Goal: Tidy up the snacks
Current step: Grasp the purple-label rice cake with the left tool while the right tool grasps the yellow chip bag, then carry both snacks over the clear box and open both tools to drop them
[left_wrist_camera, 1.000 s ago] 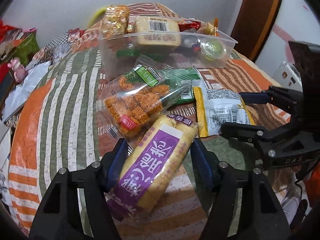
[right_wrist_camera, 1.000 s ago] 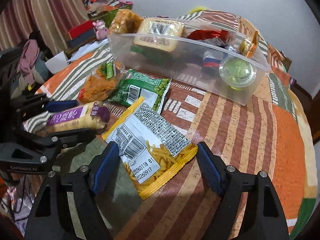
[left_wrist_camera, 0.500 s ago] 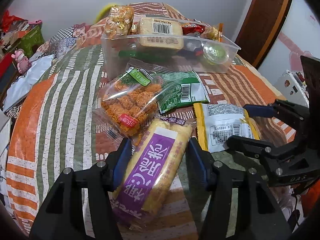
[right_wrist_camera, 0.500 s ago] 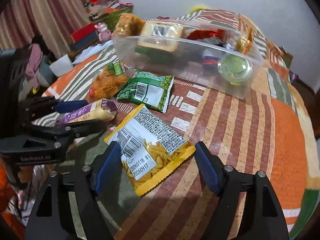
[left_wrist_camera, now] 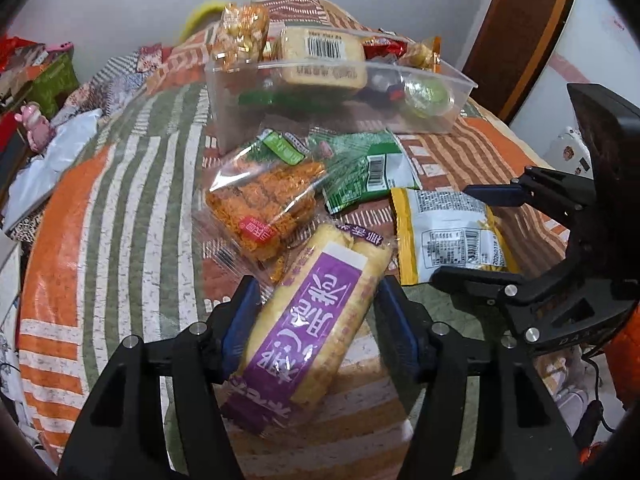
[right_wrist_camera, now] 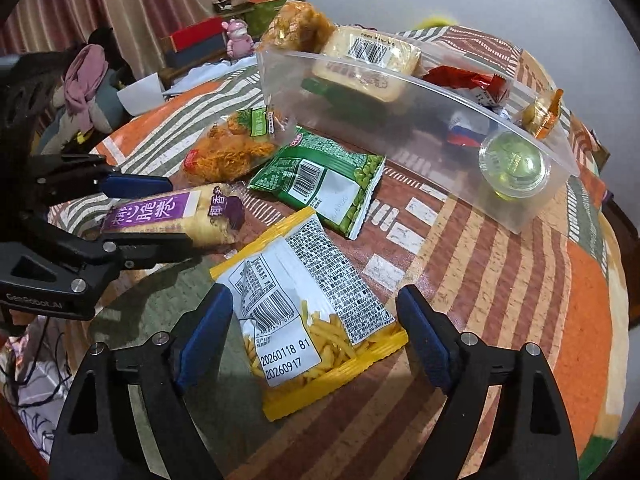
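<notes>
Two grippers work at the near table edge. The left gripper (left_wrist_camera: 318, 332) now pinches the purple-labelled snack pack (left_wrist_camera: 316, 320), its pads closer together than half a second ago. The right gripper (right_wrist_camera: 316, 336) stays spread around the yellow fries bag (right_wrist_camera: 308, 312) (not touching). Striped tablecloth (right_wrist_camera: 500, 320) lies bare rightward – the clear plastic bin (right_wrist_camera: 440, 128) sits behind.

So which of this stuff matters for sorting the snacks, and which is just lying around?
Job: purple wafer pack, yellow fries bag, green pea bag, orange noodle snack, clear bin.
Lying about: pink figurine, white paper.
</notes>
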A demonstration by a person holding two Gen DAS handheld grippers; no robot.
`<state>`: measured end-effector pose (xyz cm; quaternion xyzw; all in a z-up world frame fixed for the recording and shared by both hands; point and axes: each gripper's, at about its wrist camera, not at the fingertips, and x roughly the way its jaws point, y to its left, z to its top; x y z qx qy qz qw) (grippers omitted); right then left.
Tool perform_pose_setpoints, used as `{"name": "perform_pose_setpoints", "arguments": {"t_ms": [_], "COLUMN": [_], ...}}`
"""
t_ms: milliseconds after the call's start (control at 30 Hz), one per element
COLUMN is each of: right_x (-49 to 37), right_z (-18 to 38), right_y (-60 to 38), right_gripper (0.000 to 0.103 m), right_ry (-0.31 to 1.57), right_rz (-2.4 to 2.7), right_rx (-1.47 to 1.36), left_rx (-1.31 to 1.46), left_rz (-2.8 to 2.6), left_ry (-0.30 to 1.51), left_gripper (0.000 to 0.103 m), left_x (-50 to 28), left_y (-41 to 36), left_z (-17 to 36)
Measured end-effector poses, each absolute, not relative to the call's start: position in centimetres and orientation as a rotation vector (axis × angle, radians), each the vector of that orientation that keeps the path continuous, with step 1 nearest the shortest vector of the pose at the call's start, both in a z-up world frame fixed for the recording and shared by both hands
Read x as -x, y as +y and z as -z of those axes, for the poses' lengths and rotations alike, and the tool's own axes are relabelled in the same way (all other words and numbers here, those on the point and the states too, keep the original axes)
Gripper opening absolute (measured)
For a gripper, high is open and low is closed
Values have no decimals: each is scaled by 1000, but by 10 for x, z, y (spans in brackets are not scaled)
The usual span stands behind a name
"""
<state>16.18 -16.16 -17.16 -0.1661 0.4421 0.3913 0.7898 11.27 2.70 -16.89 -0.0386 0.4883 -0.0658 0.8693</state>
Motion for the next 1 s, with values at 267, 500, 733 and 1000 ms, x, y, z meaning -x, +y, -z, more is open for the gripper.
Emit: {"name": "perform_pose_setpoints", "arguments": {"t_ms": [267,500,733,1000], "right_x": [-153,-144,-139,-144], "right_z": [171,166,156,127], "right_y": [-167,-187,-200,-216], "right_gripper": [61,41,40,40], "right_ry": [913,912,888,808], "right_rz": [-806,-789,-772,-722], "right_rx": [327,259,191,131], "left_rx": [91,60,19,25], "left_rz": [148,146,150,145], "left_ry": [1024,1004,952,867], "left_gripper": [62,52,50,45], "left_x": [-114,-103,-93,-96], "left_y": [30,19,2,-4], "left_z": [178,171,157,131]}}
